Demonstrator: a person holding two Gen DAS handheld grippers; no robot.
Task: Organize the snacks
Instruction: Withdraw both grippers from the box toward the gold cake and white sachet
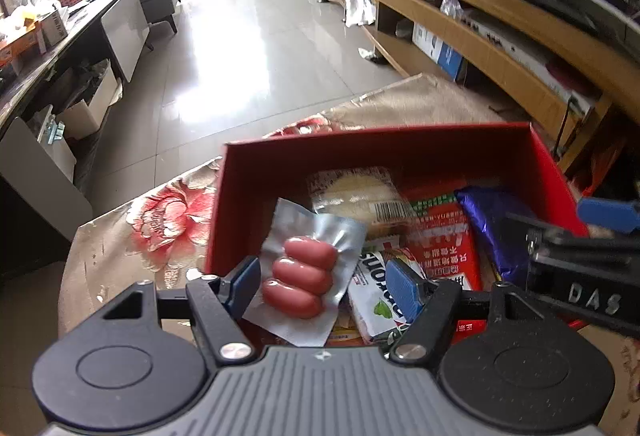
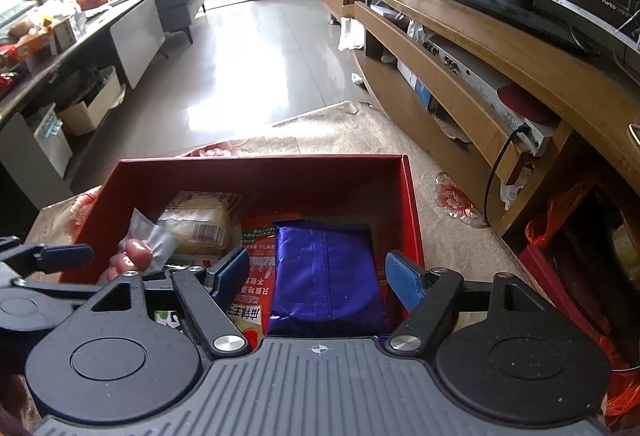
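Observation:
A red box (image 1: pixel 360 144) (image 2: pixel 260 172) stands on a floral-cloth table and holds several snacks. A silver vacuum pack of three sausages (image 1: pixel 304 276) (image 2: pixel 136 252) leans against the box's left wall, between the pads of my left gripper (image 1: pixel 322 272). The right pad stands clear of it, so that gripper is open. A purple packet (image 2: pixel 324 268) (image 1: pixel 496 228) lies flat in the box between the fingers of my open right gripper (image 2: pixel 317 256), a narrow gap on each side. Under them lie a bread pack (image 1: pixel 360 192), a red packet (image 1: pixel 444 236) and a green-and-white packet (image 1: pixel 372 300).
The table's cloth (image 1: pixel 160 220) (image 2: pixel 440 220) reaches out on both sides of the box. A long wooden TV stand (image 2: pixel 460 36) with a television runs along the right. A dark cluttered counter (image 1: pixel 60 48) lines the left, with shiny tiled floor (image 1: pixel 260 56) between. A red-orange bag (image 2: pixel 568 260) sits by the table's right edge.

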